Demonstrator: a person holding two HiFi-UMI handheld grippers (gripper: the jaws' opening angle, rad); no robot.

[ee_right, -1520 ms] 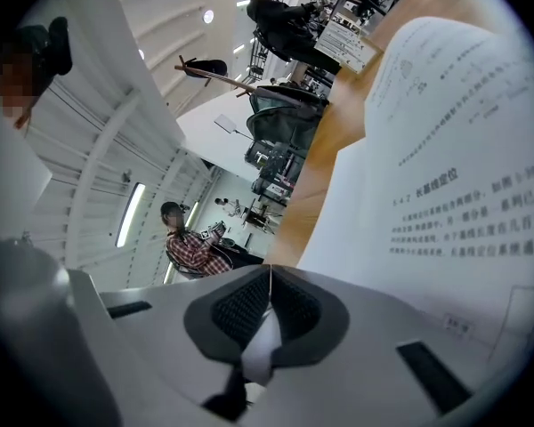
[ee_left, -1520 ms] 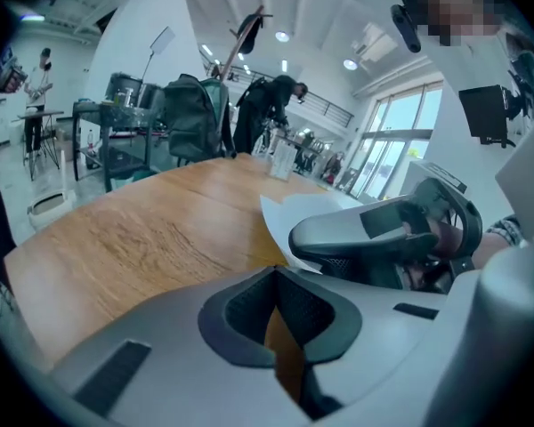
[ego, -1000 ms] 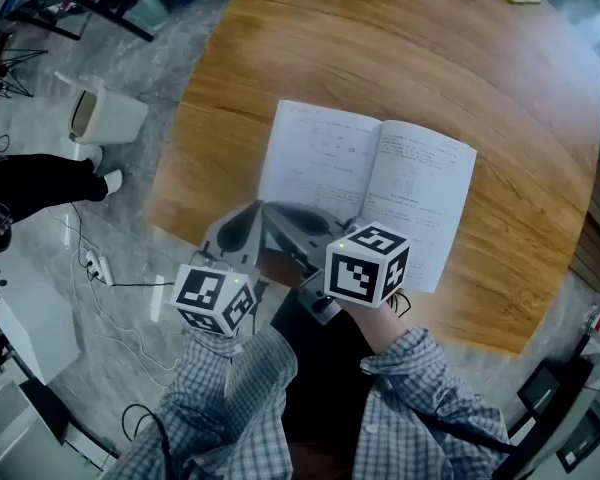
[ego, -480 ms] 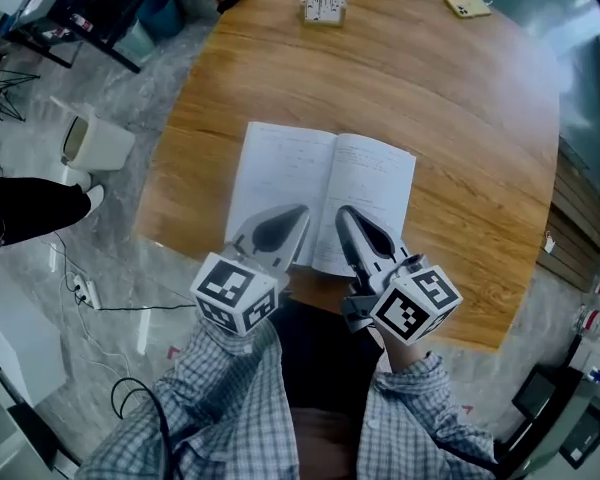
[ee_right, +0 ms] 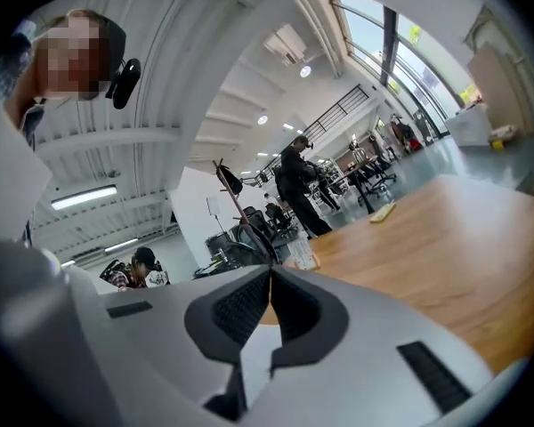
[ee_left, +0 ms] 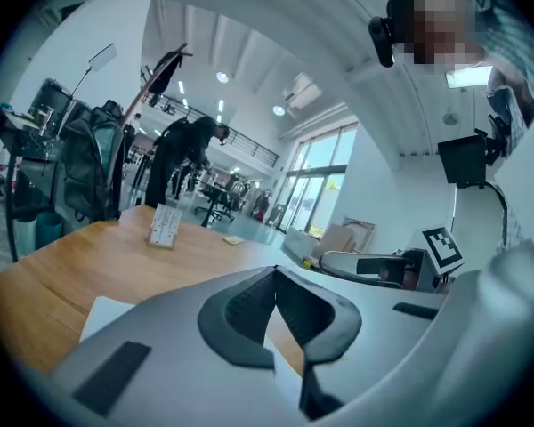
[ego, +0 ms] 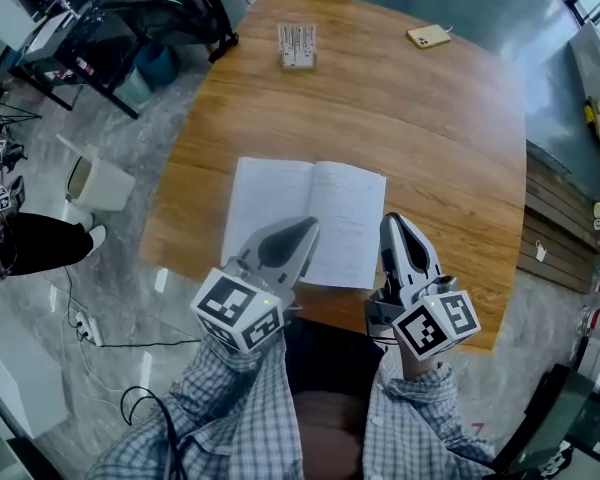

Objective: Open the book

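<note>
1. Ahead of and partly beneath the left gripper (ego: 308, 230), the book (ego: 325, 193) is seen lying open and flat on the wooden table (ego: 440, 138), as it was a second ago.
2. The right gripper (ego: 393, 220), which was held over the right-hand page half a second ago, is now found just beside that page's outer edge. The left gripper is kept over the near edge, close to the spine.
3. Both pairs of jaws are pressed together at the tips, and nothing is held in either.
4. The opening is therefore judged done, with the tools being drawn clear.
5. The pages are shown thin, matte and white, with faint writing. The tabletop is smooth, grained and round-edged. The jaws are grey, with ribbed dark pads (ee_left: 242, 308).
</note>
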